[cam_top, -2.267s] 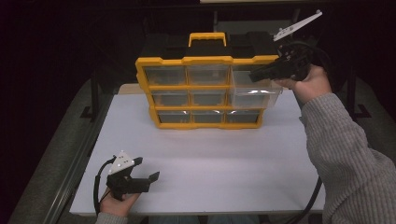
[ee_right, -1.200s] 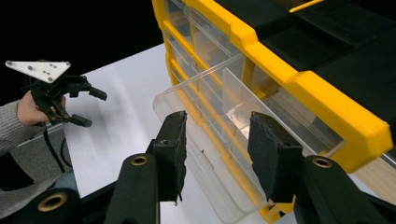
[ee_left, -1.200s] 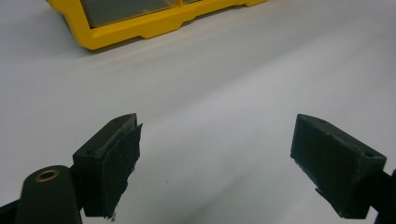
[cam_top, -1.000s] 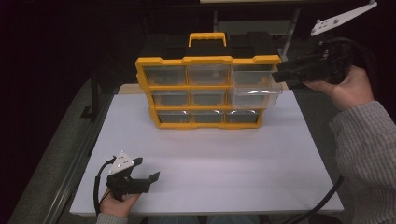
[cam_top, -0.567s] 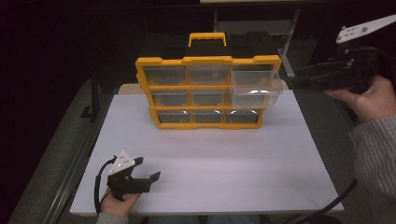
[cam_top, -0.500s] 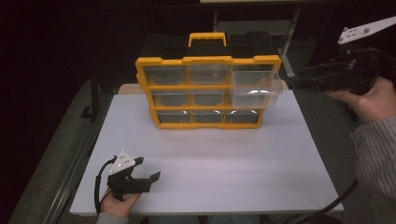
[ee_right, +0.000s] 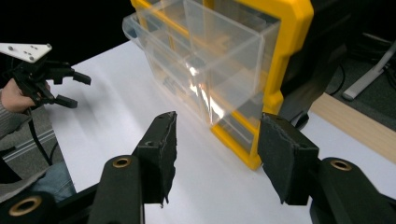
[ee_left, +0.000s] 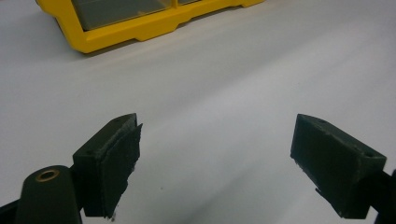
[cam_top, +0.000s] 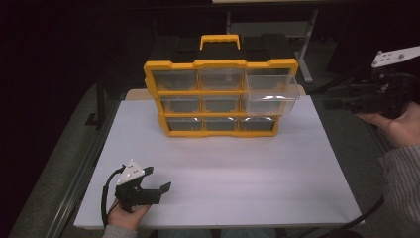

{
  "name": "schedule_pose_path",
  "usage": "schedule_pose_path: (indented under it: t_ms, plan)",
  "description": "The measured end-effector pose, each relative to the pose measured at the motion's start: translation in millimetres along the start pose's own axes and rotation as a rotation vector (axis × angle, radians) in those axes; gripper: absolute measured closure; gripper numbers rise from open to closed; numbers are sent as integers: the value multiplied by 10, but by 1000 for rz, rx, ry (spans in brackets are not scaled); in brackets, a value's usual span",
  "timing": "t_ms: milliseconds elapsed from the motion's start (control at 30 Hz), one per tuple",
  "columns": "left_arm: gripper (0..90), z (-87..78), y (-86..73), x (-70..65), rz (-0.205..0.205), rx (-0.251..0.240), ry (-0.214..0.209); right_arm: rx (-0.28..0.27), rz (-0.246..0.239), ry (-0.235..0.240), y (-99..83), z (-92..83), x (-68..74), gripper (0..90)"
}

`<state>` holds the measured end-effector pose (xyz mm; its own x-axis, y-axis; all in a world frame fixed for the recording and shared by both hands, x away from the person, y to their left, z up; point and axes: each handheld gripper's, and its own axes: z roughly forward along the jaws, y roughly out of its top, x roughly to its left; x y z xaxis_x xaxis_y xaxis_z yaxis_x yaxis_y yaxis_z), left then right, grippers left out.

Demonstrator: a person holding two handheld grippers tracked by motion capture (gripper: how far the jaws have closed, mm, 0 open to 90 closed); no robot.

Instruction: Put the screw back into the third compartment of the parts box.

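A yellow organizer (cam_top: 220,99) with clear drawers stands upright at the back of the white table (cam_top: 223,168). Its top right drawer (cam_top: 271,94) sticks out partway, seen close in the right gripper view (ee_right: 201,51). My right gripper (cam_top: 331,101) hovers off the table's right side, pointing at the organizer, apart from the drawer. Its jaws (ee_right: 215,149) have just been opening and nothing is between them. My left gripper (cam_top: 159,178) rests at the front left, open and empty (ee_left: 215,154). The organizer's bottom corner (ee_left: 140,28) shows ahead of it.
Bare white surface spreads between the organizer and the front edge. A wooden strip (ee_right: 355,121) borders the table beside the organizer. A metal desk leg (cam_top: 307,44) stands behind at the right. The left gripper (ee_right: 80,91) shows far off in the right gripper view.
My right gripper has pulled away from the top right drawer, moving right and downward. The drawer stays out. The left gripper has kept still.
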<state>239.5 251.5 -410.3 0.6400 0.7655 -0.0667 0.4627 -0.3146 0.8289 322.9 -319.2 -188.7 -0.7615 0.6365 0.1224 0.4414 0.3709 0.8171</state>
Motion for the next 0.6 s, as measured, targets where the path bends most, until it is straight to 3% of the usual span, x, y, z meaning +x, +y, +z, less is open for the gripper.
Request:
schedule_pose_path:
  t_ms: [600]
  plan:
    - [149, 15, 2, -4, -2, -11, -5, 26, 59, -4, -495, 218, -105, 411]
